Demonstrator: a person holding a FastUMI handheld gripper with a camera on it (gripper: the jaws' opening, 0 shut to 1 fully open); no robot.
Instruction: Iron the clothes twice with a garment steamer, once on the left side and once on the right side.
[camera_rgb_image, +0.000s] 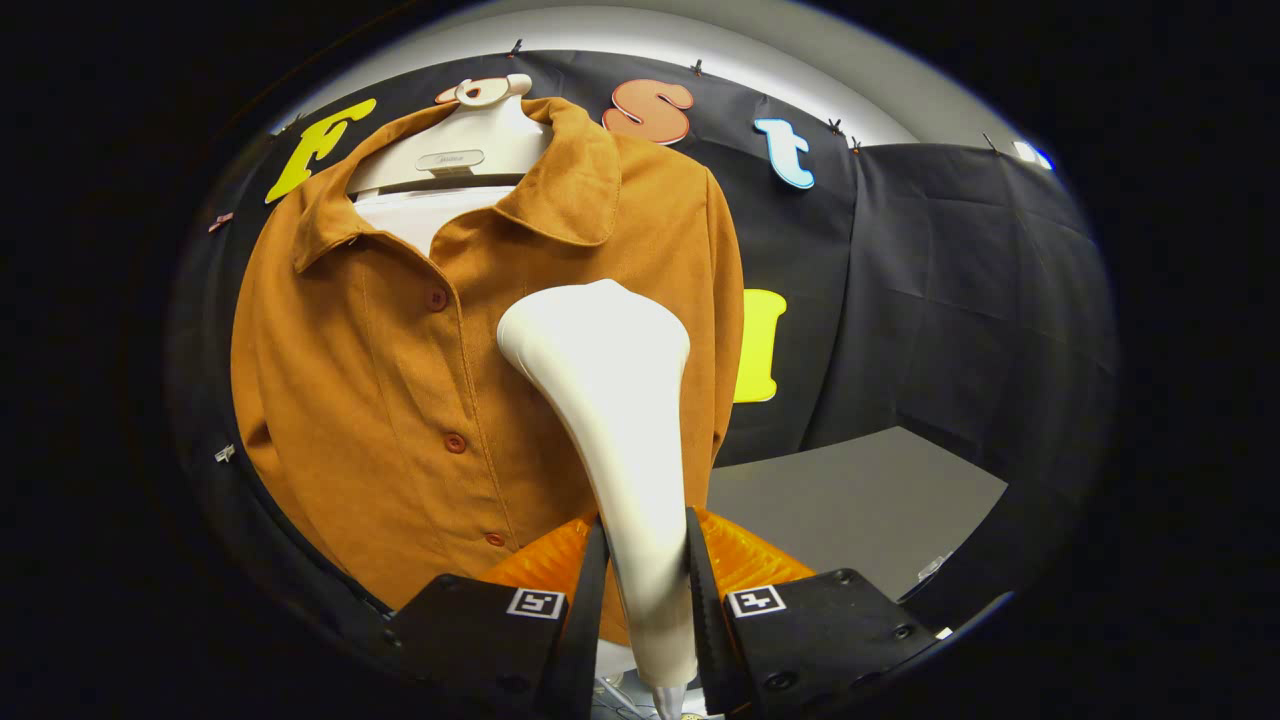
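While one rust-brown suede-like collared shirt (400, 380) hangs on one white moulded hanger (470, 140) against the booth's black cloth wall, one white smooth-bodied garment steamer head (610, 400) stands upright just ahead of the tongs (645, 590), its broad top laid against the shirt's front beside the placket; three reddish buttons (455, 442) can be counted down that placket; the tongs are narrowed onto the steamer's neck, both fingers (585, 600) pressing its sides; a small plate on the hanger carries writing too small to read; one grey bench (850, 500) lies beyond, off to the side of the shirt.
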